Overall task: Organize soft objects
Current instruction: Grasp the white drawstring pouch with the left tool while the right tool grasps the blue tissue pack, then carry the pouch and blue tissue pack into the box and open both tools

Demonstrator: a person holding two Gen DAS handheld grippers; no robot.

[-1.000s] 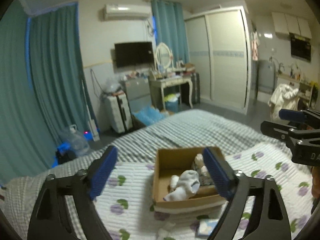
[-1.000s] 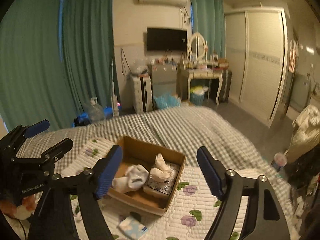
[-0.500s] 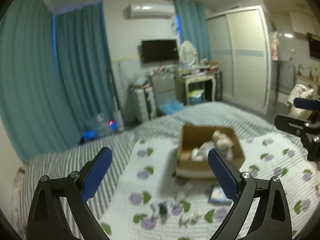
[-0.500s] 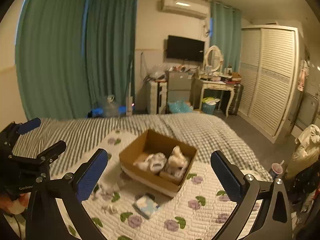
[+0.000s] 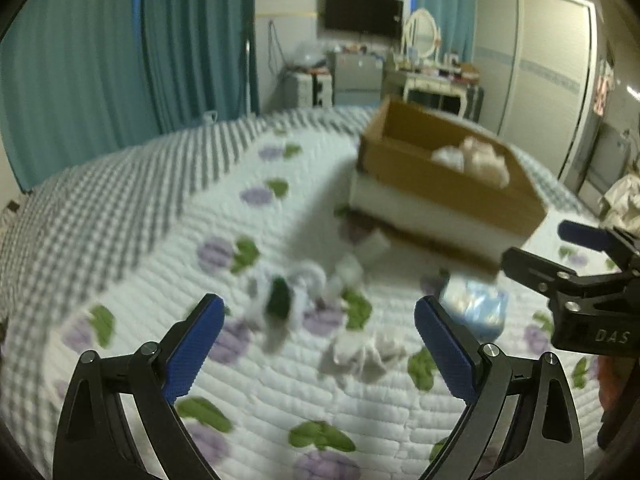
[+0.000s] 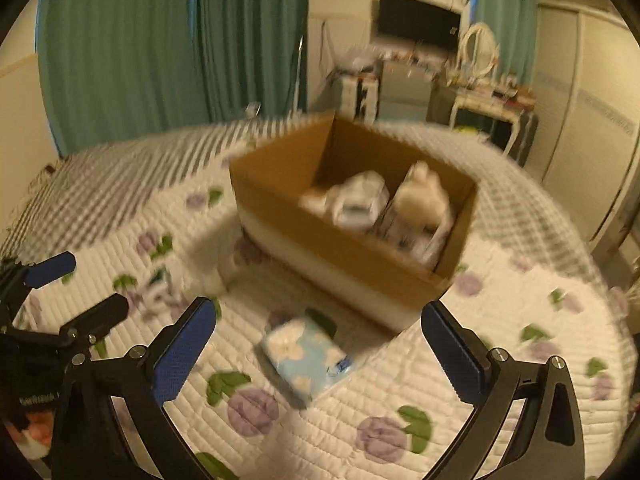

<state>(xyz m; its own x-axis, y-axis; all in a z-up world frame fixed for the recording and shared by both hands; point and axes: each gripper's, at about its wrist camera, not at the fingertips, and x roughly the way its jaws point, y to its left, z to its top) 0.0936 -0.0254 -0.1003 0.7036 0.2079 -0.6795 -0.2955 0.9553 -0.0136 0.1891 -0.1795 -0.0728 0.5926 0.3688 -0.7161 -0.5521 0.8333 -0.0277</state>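
A cardboard box [image 6: 280, 184] [image 5: 444, 188] sits on the quilted bed and holds white soft items, among them a fluffy toy [image 6: 424, 196]. A light blue floral tissue pack [image 6: 308, 356] [image 5: 474, 308] lies in front of the box, just ahead of my open, empty right gripper [image 6: 318, 344]. Several small white socks lie loose on the quilt, one with a dark patch [image 5: 278, 300] and one crumpled [image 5: 360, 354]. My open, empty left gripper [image 5: 318, 338] hovers low over them. The view is blurred.
The bed has a floral quilt [image 5: 260, 400] over a grey checked cover [image 5: 100, 200]. Teal curtains [image 6: 160, 40], a TV, a dressing table [image 6: 488, 96] and a wardrobe stand beyond the bed. Each gripper shows in the other's view [image 5: 580, 280] [image 6: 44, 320].
Both grippers have dropped down and closer to the quilt. The box now looms larger, and the loose socks and tissue pack lie just ahead of the fingers. Both stay open.
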